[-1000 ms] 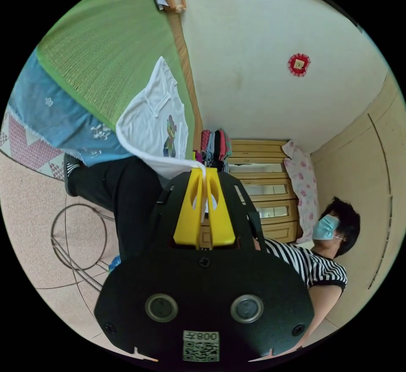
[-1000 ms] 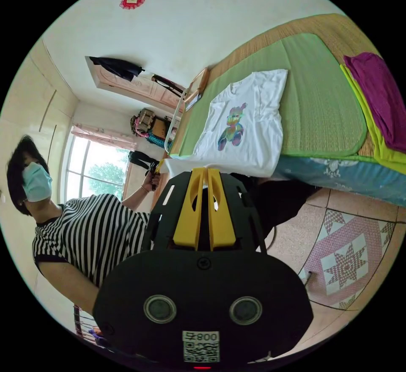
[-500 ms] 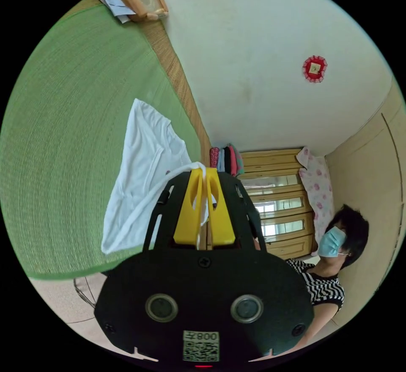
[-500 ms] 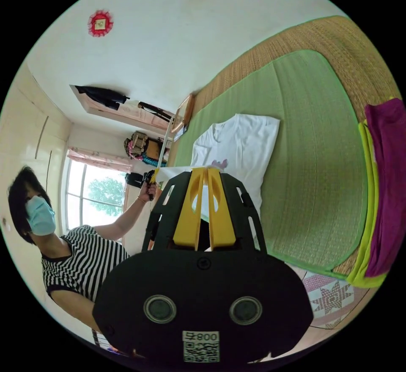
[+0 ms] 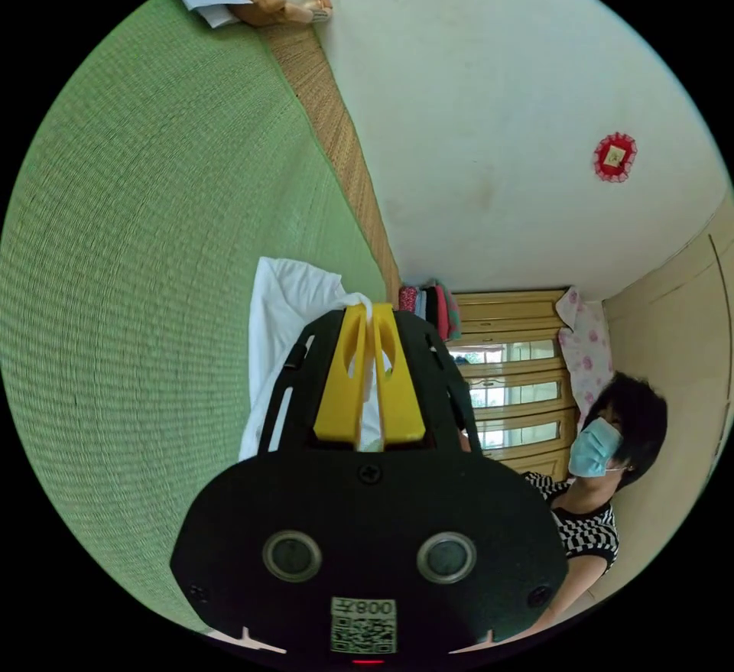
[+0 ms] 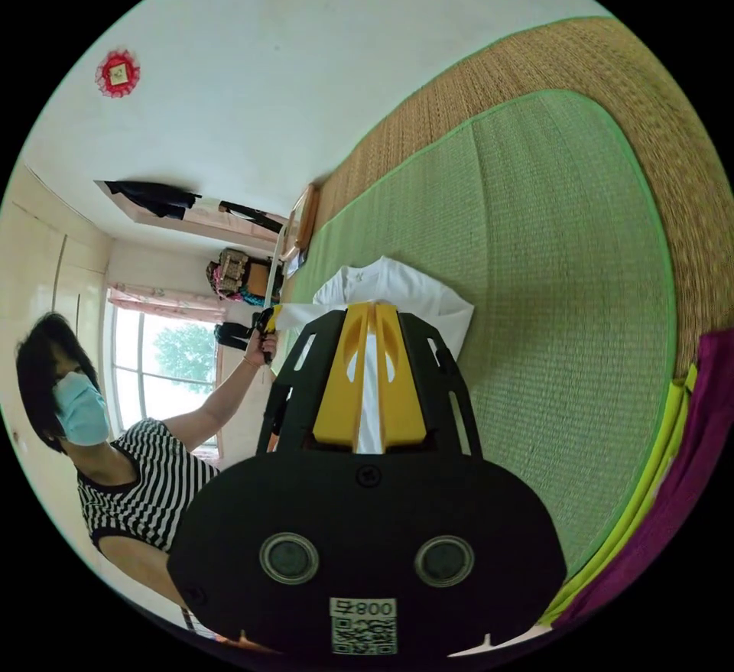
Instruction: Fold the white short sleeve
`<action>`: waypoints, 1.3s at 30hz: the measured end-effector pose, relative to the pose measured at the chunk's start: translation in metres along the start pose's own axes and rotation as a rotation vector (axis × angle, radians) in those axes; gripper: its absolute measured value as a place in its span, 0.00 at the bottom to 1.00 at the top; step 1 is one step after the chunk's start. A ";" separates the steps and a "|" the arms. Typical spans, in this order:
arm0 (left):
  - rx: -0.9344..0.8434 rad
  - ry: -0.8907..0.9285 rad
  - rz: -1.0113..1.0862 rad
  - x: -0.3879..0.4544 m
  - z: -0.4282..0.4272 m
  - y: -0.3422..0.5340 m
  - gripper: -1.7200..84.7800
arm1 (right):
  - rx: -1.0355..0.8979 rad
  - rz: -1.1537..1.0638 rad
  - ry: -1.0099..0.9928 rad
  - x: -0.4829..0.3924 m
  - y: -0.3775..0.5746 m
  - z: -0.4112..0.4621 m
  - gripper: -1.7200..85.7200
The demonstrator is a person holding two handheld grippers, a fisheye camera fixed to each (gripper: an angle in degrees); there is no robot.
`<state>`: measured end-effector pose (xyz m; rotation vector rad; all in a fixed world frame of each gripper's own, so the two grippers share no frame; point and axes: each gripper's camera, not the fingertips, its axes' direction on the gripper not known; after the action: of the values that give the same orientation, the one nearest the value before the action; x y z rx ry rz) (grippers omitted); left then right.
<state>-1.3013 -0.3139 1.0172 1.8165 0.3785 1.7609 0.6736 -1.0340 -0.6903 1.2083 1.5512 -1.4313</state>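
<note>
**Right gripper view: hem carried over the shirt**

Right gripper view showed the right gripper (image 6: 368,310) with jaws nearly closed on a white shirt (image 6: 405,293) edge; the left gripper (image 5: 367,310) pinched the same edge likewise. The shirt lay on the green mat (image 6: 550,259), part of it lifted. It looked light and limp, likely to sag between the grips, so corners of the hem seemed the best hold. Open mat lay all around it; purple cloth (image 6: 688,458) sat well apart near the mat's edge.
</note>
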 end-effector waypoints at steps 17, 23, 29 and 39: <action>-0.053 -0.125 -0.111 0.044 0.058 -0.118 0.06 | -0.030 0.166 -0.049 0.083 -0.134 0.050 0.04; 0.135 -0.059 -0.082 0.085 0.057 -0.119 0.05 | 0.019 0.193 -0.098 0.091 -0.159 0.057 0.04; -0.166 -0.093 0.077 0.152 0.151 -0.101 0.03 | 0.059 0.192 -0.146 0.088 -0.174 0.066 0.03; -0.369 -0.610 0.357 0.246 0.262 -0.120 0.02 | 0.076 0.188 -0.139 0.064 -0.205 0.101 0.02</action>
<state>-0.9998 -0.1309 1.1575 2.0965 -0.5044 1.2675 0.4504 -1.1131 -0.6964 1.2360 1.2653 -1.4286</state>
